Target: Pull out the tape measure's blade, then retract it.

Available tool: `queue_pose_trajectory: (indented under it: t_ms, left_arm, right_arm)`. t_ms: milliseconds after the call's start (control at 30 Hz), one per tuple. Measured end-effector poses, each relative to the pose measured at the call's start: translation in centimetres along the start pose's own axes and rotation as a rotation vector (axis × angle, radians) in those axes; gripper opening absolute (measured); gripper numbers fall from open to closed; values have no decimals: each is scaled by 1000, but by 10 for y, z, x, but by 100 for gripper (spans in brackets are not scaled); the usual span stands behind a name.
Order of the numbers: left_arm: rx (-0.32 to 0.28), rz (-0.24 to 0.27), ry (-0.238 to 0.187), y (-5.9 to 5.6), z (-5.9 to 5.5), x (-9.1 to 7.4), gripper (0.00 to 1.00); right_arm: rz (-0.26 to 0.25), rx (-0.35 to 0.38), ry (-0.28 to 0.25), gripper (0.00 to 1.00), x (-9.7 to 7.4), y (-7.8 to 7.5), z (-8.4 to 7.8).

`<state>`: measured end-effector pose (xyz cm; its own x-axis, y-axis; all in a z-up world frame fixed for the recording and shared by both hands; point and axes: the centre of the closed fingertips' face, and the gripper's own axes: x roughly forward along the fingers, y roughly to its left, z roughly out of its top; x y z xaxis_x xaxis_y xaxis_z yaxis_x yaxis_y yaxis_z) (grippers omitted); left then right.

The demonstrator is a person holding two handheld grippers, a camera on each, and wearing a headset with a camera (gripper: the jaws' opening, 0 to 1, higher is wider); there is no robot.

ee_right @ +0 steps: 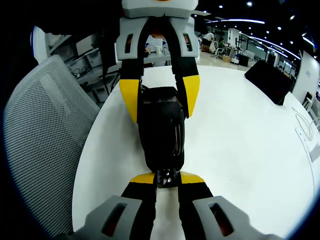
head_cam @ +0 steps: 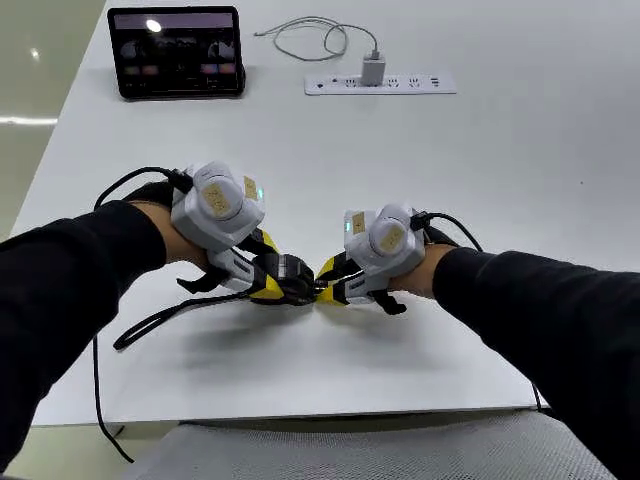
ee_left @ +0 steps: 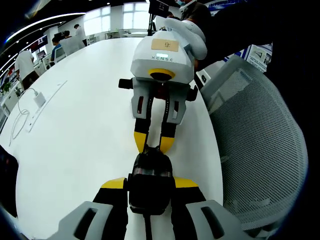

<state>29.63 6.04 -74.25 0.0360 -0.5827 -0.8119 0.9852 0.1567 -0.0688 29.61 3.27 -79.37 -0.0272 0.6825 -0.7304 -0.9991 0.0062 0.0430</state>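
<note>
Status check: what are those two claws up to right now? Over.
Left gripper shut on tape measure. Right gripper shut on blade end, blade not yet drawn. Tablet, power strip far back, nothing in the way.

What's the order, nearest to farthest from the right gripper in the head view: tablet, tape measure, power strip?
1. Tape measure, tip held by the right gripper.
2. Power strip, far back, slightly right.
3. Tablet, far back, left.

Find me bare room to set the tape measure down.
Free: the table band between tablet, power strip and tape measure, and the right side past the right gripper. Crowded: front centre, where it and the left gripper clamp the tape measure; a cable trails front left.
</note>
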Motion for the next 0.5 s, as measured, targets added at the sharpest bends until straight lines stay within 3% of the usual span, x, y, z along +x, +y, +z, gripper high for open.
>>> queue_pose_trajectory:
  t_ms: [200,267,400,500]
  left_arm:
    - [4,-6,7,-1,0,0,29]
    - [6,-7,8,-1,0,0,29]
    - [8,-6,12,-1,-1,-1,29]
    - [7,1,2,-2,-1,-3,28]
  right_arm:
    - [0,-9,21,12,1,0,1]
    - [-13,-64,45,12,2,1,0]
    - [1,10,39,10,1,-1,-1]
    - [22,15,28,9,-2,0,-2]
